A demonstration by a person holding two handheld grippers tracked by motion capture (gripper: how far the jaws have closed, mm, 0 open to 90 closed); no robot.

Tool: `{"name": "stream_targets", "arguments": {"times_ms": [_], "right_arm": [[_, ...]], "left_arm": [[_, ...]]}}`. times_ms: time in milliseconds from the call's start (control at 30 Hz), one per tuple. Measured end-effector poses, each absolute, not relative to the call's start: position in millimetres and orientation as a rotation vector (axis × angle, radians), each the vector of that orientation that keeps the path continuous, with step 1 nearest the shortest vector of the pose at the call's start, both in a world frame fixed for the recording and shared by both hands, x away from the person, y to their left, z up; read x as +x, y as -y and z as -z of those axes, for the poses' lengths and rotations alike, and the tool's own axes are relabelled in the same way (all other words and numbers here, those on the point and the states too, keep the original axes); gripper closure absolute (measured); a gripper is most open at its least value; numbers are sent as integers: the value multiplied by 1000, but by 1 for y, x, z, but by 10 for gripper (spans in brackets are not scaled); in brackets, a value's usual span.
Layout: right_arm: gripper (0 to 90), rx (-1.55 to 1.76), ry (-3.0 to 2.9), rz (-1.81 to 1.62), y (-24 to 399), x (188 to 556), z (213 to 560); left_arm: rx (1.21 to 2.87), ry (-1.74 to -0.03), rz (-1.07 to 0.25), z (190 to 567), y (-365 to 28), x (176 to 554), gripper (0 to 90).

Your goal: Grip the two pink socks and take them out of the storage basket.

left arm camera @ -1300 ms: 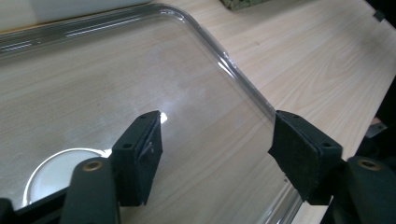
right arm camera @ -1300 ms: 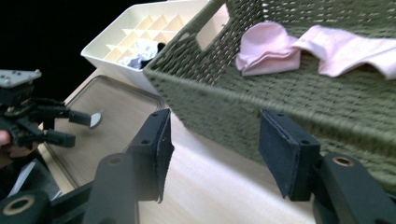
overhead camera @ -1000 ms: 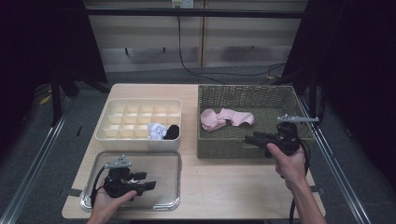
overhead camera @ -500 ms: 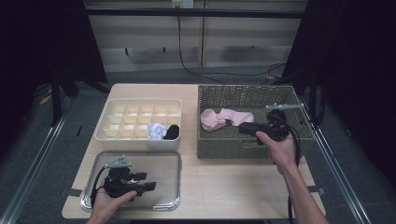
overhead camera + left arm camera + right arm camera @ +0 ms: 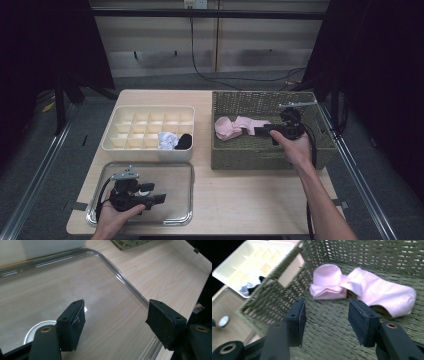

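Two pink socks lie in the left half of the green wicker basket. My right gripper is inside the basket, just right of the socks, pointing at them. It is open with only the basket floor between its pads. My left gripper rests low over the clear tray at the front left. Its jaws have just been opening, and nothing is between them.
A cream compartment box stands left of the basket, with a white sock and a black sock in its front cells. A small white disc lies in the tray by my left gripper. Bare tabletop spans the front.
My right gripper has moved left across the basket toward the pink socks. The left hand has stayed over the tray.
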State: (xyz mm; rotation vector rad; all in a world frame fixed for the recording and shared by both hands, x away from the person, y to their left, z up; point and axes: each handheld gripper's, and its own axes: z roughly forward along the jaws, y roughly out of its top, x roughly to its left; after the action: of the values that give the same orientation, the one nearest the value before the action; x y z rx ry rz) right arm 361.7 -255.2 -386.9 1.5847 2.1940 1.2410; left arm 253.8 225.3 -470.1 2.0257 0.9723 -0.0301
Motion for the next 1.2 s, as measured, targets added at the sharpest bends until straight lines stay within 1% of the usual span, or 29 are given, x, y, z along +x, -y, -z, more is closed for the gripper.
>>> {"name": "stream_targets", "arguments": {"times_ms": [200,267,333,400,467,567,700,900,1067,1133,1200], "right_arm": [[481,1593,-2216,-1169,254,377,389],[481,1597,-2223,-1169,253,382,387],[481,1594,-2234,-1163,252,388,386],[479,1610,-2235,-1169,251,393,387],[475,1617,-2242,-1166,251,397,391],[474,1639,-2252,-1154,251,403,395],[425,1669,-2258,-1153,248,413,397],[410,1717,-2256,-1103,244,436,404],[453,1748,-2283,-1047,241,450,410],[490,1773,-2283,-1027,241,456,414],[506,1788,-2304,-1000,240,461,419]], "left_arm": [[2028,-978,27,470,-226,254,305],[2042,-979,-2,470,-225,253,305],[2042,-979,33,471,-225,253,296],[2049,-977,8,470,-225,253,301],[2023,-978,32,469,-227,254,299],[2013,-997,14,469,-229,253,298],[2007,-1008,22,469,-229,254,303],[2008,-973,17,465,-227,248,303],[2007,-972,21,465,-228,249,300],[2012,-969,16,465,-229,250,301],[2002,-977,18,465,-229,250,301]]}}
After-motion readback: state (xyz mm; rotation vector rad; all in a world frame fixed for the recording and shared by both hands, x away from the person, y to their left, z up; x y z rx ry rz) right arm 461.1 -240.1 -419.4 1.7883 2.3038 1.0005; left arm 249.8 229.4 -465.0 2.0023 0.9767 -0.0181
